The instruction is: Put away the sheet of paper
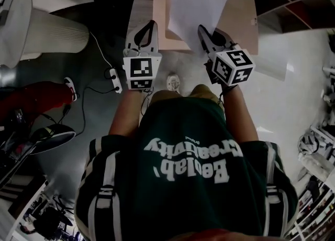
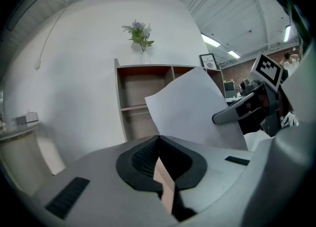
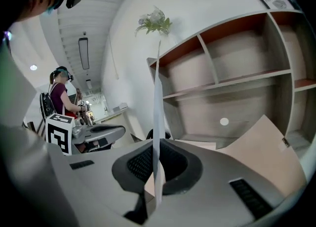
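**White sheet pinched upright before the open shelving**

The flat white sheet of paper [image 3: 157,97] is standing edge-on in the air, its upper edges hanging free. The right gripper [image 3: 157,144] is clamping the sheet's lower part, jaws pressed flat against it. The left gripper [image 2: 159,139] is hovering just beside, jaws together on nothing, apart from the sheet. Ahead, the open-fronted wooden shelf unit [image 3: 237,68] is facing both grippers, and a flat tan board [image 3: 269,147] is sitting at its foot.

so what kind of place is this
Probably an indoor lab or studio: open shelf against a white wall, cables on the floor, and another person further back.
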### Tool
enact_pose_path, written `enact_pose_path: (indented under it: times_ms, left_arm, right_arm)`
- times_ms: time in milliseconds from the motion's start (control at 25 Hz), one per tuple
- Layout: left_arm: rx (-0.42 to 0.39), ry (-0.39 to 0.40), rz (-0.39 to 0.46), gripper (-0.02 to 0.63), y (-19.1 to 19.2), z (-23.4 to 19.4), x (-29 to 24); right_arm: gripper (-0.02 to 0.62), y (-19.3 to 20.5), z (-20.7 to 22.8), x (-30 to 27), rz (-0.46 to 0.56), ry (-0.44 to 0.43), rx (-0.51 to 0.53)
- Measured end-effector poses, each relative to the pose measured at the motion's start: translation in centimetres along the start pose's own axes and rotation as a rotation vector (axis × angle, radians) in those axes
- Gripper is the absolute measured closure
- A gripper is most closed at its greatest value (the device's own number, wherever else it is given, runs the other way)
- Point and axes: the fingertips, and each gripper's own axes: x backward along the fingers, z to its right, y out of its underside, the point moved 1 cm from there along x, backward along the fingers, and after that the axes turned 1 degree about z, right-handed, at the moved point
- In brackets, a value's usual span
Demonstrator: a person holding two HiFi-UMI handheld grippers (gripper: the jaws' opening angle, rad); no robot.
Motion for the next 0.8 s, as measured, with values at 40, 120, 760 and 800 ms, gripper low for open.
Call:
enact_pose_path:
  times_ms: [40,120,760,800]
  left_arm:
    - [0.001,0.0,-0.002,0.588,0.1,-0.3,-0.1]
    - [0.007,-0.002,-0.004,0.588,0.1,-0.6,-0.4]
    - [0.033,-0.082,-0.114,0.588,4.2,-3.7,-4.5]
    - [0.035,-0.087,-0.119,0.588,4.4,-3.8,-4.9]
  right_arm:
    - [0.561,0.2,-0.3,-0.5,-0.007,-0.011,-0.011]
    - [0.561,0.6,-0.4,-1.3,-0.03,-0.031,-0.031]
    - [0.562,9.0,4.5,-11.3,-0.329,-0.06,-0.111]
    - [0.561,9.5,5.2,-11.8,-0.347,-0.055,-0.111]
